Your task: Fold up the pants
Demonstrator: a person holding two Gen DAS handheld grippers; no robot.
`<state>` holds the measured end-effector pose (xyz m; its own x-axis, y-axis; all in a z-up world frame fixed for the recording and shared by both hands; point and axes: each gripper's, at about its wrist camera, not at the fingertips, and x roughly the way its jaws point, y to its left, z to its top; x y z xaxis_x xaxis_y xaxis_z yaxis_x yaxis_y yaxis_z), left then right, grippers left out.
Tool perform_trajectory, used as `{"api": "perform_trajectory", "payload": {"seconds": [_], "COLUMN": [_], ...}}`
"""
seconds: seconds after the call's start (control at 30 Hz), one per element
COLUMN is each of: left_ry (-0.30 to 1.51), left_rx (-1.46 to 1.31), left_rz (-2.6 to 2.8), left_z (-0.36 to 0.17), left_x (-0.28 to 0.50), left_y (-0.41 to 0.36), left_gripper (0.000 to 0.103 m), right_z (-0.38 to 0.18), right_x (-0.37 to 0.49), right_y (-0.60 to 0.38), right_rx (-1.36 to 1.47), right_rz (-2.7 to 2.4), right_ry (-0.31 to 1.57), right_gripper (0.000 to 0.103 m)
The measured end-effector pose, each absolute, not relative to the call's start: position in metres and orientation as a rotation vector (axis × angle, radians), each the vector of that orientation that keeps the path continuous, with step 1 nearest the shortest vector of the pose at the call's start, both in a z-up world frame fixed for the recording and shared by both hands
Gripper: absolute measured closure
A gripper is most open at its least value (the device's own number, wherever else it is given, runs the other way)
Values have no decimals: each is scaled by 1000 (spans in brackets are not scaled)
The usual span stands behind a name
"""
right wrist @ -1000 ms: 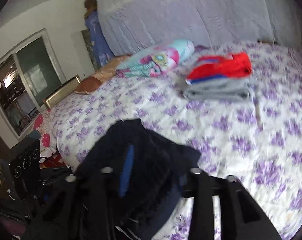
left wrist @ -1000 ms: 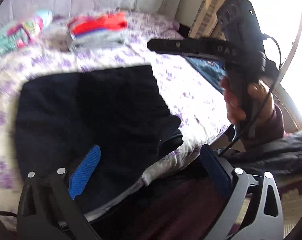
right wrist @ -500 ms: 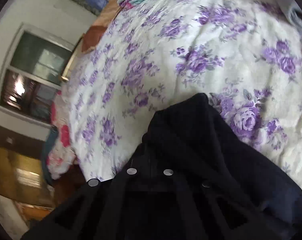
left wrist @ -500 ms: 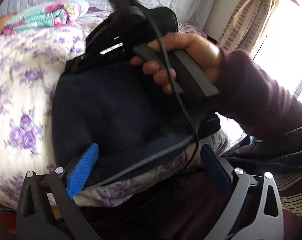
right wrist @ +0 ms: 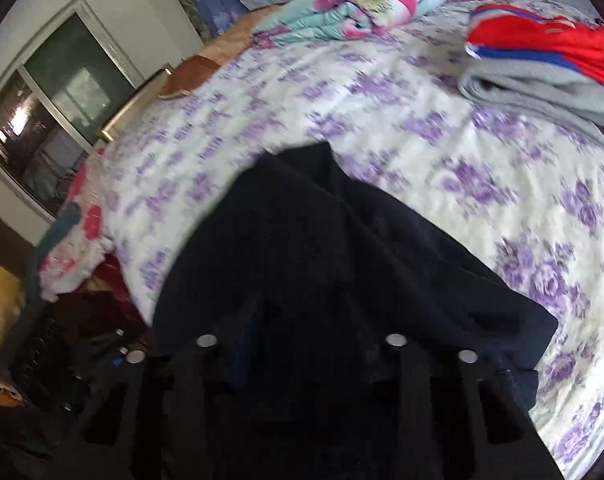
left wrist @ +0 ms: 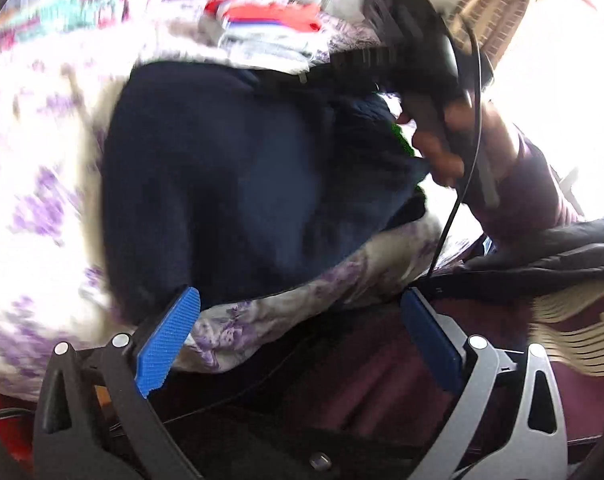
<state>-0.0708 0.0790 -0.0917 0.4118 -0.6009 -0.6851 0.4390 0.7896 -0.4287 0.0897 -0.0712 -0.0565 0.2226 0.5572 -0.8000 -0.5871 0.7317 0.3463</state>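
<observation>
A: Left claw (left wrist: 298, 332)?
B: Spread wide, holding nothing, blue pads beside the folded dark navy fabric pants (left wrist: 238, 184) on the purple-floral bedsheet (right wrist: 441, 168).
A: Right claw (right wrist: 302, 360)?
B: Pants drape over it; grip can't be judged.

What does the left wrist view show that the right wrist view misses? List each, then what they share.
Left wrist only: the right hand holding the right gripper at the pants' far edge, a bright window, and the left gripper with jaws open, holding nothing. Right wrist only: a dark window and a teal floral bundle. Both: dark pants, floral bedspread, red-and-grey folded stack.
</observation>
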Motion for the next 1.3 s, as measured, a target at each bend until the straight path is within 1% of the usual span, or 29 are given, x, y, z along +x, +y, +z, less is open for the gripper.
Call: {"api": "perform_trajectory", "payload": {"seconds": [0.03,0.07,0.13,0.17,0.2,0.23,0.27,0.3,0.37,0.43,0.53,0.57,0.63,0.73,0.8,0.93,0.97,1.0,1.07,1.13,1.3], "left_ry": [935,944,927,896,859,811,791,781,798,858,929,940,929,969,978,985,982,981,986,986,978], "left_rx": [-178,-142,-100,-98,-102,-120,-142,-179,-297,-413,-472,-473,-430,-380,-363,-303,-289,-283,-302,-330,-364], "left_rz": [-656,-646,-656,-668,-677,-673,-669,-666,-669,-717,-759,-777,-818,-836,-833,-795,-786,-776,-776,-791,-829], "left_z": [-90,-84,-64,-52,-40,-25,-19,-15,-22,-43,-77,-85,-83,-86,-84,-83,-83,-83,-82,-79,-67], "left_x": [-70,-70,-77,-80,-84,-86,-83,-75,-48,-14,27,36,45,54,58,59,56,54,50,44,39], "left_y": [76,72,73,75,83,96,105,118,141,156,157,154,145,135,132,117,117,117,124,130,124], "left_gripper": [5,5,5,5,5,5,5,5,5,5,5,5,5,5,5,4,4,4,5,5,5], "right_z": [-56,-48,-23,-10,1,11,16,17,4,-22,-54,-60,-66,-69,-73,-72,-71,-69,-70,-58,-46], "right_x": [88,85,74,65,55,43,34,26,20,22,28,29,32,38,47,61,60,56,51,36,28], "right_y": [-81,-91,-113,-126,-142,-160,-178,-197,-224,-239,-236,-231,-216,-189,-171,-161,-162,-166,-178,-191,-244], "right_rx": [-16,30,149,191,211,224,237,251,295,371,445,443,424,420,347,404,423,449,544,524,552], "right_rz": [816,815,839,855,838,799,757,709,659,646,680,694,771,888,875,865,881,898,960,956,881], "right_ry": [1043,1022,982,949,908,863,829,813,850,935,993,996,990,1035,1065,1088,1090,1085,1089,1026,997], "right_gripper": [77,75,63,47,29,21,7,4,4,4,4,4,3,3,3,3,14,49,56,59,59]}}
